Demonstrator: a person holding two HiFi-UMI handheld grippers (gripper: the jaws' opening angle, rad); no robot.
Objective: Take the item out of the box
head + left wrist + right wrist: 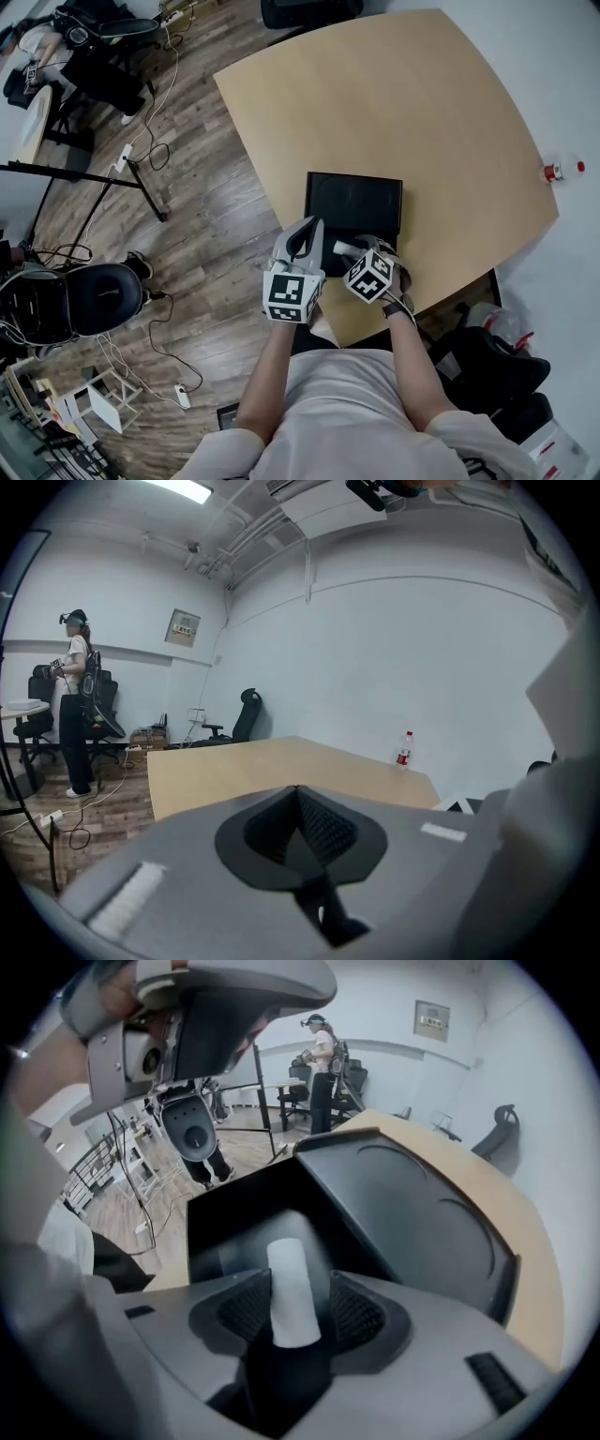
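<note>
At the table's [422, 112] near edge, right tool [300, 1313] gapes around white cylinder [292, 1283]; left tool [298, 829] closed.

Pale blond wood is glowing across the bench [375, 112], and the box [353, 199] is sitting matt black on it. The item [292, 1293] is showing plain white between the grey right tongs [300, 1309]. Black-and-white squares are patterning the marker cubes [292, 298], and the bottle [562, 170] is flashing red.
</note>
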